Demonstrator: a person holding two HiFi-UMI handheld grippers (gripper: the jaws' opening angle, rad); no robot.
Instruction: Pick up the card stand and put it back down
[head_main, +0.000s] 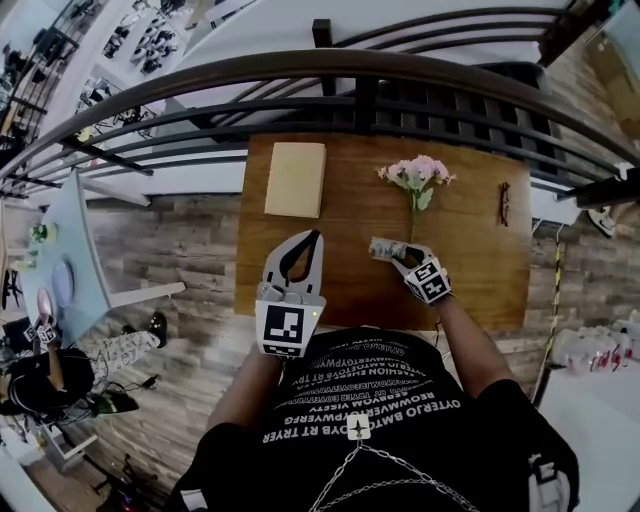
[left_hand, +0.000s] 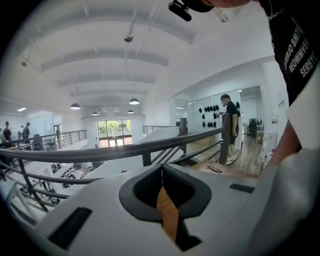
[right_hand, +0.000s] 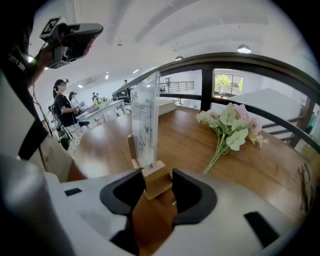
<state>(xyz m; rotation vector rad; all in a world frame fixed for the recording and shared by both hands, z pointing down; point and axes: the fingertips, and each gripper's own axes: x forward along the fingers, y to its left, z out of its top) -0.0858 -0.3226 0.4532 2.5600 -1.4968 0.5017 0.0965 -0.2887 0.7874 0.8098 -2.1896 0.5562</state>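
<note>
The right gripper clamps the card stand by its wooden base, apparently just reaching the table; next, seat it and let go, with the left gripper closed and empty.

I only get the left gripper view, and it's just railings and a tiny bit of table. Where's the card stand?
Observer: It's over at your other hand. The right gripper looks closed on the bottom of the card stand.
Operator: Ooh! Is there anything pretty on the table?
Observer: Yes, pink flowers lie on the table, just past the stand.
Operator: And where is my left gripper?
Observer: In the head view, the left gripper is over the near left part of the table, and a beige pad lies farther along in front of it.
</note>
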